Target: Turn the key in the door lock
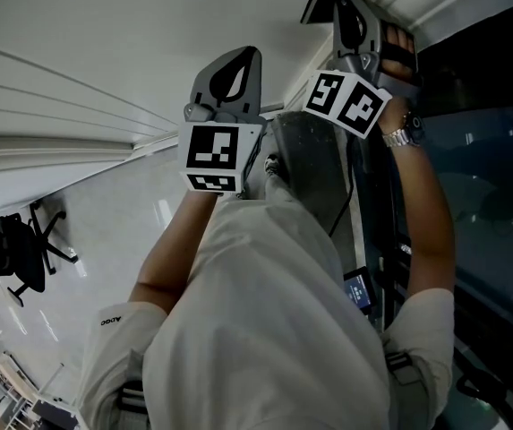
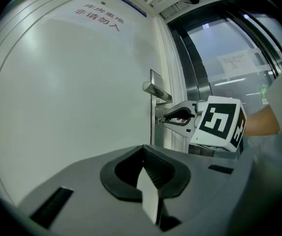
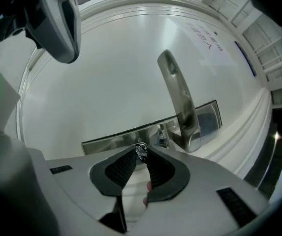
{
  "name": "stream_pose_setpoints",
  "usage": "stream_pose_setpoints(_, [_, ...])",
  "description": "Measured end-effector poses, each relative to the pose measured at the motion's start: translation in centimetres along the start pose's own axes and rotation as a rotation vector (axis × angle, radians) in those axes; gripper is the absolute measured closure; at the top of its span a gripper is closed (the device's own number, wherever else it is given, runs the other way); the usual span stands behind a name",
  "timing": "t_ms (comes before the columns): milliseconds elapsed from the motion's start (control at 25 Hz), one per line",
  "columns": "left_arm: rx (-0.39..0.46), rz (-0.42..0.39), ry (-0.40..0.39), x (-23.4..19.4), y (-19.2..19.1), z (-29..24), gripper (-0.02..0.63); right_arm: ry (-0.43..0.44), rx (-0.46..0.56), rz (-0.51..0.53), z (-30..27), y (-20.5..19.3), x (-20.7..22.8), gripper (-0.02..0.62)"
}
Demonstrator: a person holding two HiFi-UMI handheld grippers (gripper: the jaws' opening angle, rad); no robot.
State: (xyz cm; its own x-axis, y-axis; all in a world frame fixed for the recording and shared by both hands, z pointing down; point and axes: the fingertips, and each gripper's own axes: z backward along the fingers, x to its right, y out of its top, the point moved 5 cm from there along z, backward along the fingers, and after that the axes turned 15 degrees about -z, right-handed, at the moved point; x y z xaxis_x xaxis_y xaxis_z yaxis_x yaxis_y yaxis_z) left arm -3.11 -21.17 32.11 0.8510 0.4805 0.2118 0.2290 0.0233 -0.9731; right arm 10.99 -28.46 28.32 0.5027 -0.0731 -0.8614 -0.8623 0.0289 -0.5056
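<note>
Turning is the step in hand. On the white door (image 2: 72,92) the lock plate (image 3: 111,139) carries the lever handle (image 3: 180,102), and just below the handle the keyhole holds the key (image 3: 141,150) — nothing else here contains anything. Our right gripper (image 3: 141,155) has its jaws clamped on the key's head. Our left gripper (image 2: 144,173) hangs well back from the handle, jaws together on nothing. Next, we judge, comes a steady wrist roll — no pulling outward.
</note>
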Motion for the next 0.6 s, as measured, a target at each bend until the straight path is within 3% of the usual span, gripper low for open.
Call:
stream_pose_setpoints(360, [-0.002, 0.000, -0.010, 0.4, 0.1, 0.0, 0.597, 0.057, -0.025, -0.300, 0.1, 0.2, 1.0, 0.528])
stream_pose_setpoints(600, [-0.002, -0.002, -0.013, 0.5, 0.2, 0.0, 0.597, 0.075, -0.035, -0.398, 0.2, 0.3, 1.5, 0.523])
